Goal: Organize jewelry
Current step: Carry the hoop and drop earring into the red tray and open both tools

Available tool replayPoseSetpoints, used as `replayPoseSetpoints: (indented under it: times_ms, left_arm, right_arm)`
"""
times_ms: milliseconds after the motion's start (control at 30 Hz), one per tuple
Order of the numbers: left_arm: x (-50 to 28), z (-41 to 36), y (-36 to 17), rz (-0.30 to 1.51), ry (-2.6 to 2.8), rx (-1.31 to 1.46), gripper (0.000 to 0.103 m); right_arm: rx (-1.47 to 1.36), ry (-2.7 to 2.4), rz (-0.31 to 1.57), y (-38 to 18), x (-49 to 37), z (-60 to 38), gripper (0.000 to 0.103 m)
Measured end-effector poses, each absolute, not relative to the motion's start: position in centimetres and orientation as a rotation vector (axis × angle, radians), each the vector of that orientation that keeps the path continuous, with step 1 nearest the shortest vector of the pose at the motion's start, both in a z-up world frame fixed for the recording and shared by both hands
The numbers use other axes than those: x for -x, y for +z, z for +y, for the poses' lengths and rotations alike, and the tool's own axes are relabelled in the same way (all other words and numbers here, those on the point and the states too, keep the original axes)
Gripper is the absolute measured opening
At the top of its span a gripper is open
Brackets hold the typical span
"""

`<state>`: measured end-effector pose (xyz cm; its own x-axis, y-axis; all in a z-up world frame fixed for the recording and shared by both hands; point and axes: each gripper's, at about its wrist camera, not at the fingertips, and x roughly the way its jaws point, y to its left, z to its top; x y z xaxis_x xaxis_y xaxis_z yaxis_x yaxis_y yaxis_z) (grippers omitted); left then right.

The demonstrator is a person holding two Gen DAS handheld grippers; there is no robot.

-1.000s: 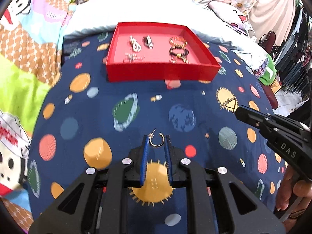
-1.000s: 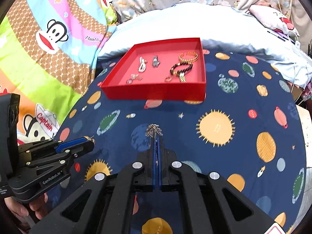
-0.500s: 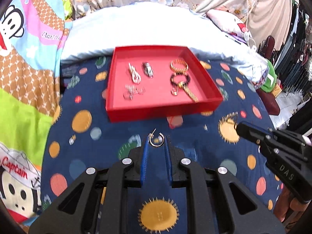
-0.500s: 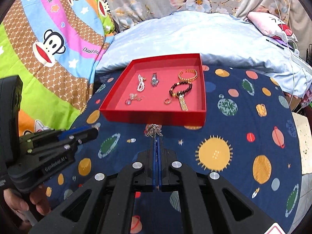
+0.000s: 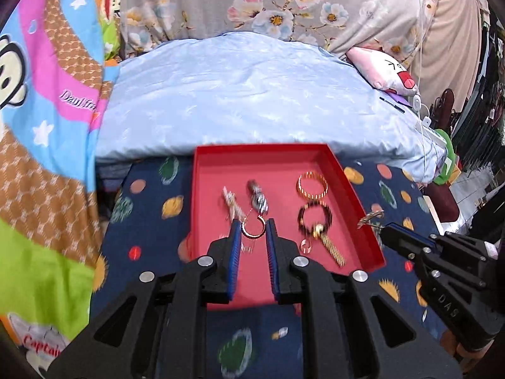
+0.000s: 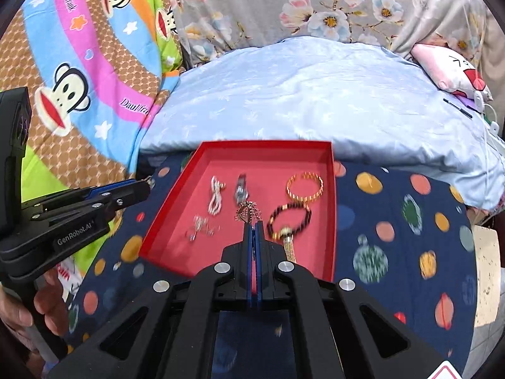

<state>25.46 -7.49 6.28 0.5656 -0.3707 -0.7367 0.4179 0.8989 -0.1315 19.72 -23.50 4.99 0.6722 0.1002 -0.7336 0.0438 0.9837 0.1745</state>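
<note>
My left gripper (image 5: 253,225) is shut on a gold hoop earring (image 5: 253,229) and holds it above the near left part of the red tray (image 5: 353,189). My right gripper (image 6: 253,225) is shut on a silver ornate earring (image 6: 247,211), held over the tray's (image 6: 330,208) middle. In the tray lie a gold bangle (image 6: 305,186), a dark bead bracelet with a gold tassel (image 6: 288,221), a silver watch (image 6: 241,189), a white chain (image 6: 215,197) and a small silver piece (image 6: 200,225). The right gripper also shows at the tray's right wall in the left wrist view (image 5: 383,228).
The tray rests on a navy planet-print cloth (image 6: 394,230). A pale blue quilt (image 6: 300,94) lies behind it, a cartoon monkey blanket (image 6: 79,79) to the left and a pink pillow (image 6: 451,69) at the far right. A hand (image 6: 19,312) holds the left gripper's handle.
Both grippers have moved forward from over the cloth to over the red tray, each still holding its earring.
</note>
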Motion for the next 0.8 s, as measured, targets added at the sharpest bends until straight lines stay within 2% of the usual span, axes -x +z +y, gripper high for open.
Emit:
replayPoseSetpoints:
  times_ms: [400, 800]
  left_arm:
    - [-33.8, -12.1, 3.1, 0.897, -0.458, -0.080, 0.015]
    - [-36.6, -13.3, -0.4, 0.954, -0.432, -0.091, 0.016]
  right_arm:
    - [-0.174, 0.000, 0.876, 2.2, -28.0, -24.9, 0.001]
    - [-0.213, 0.024, 0.960, -1.8, -31.6, -24.9, 0.002]
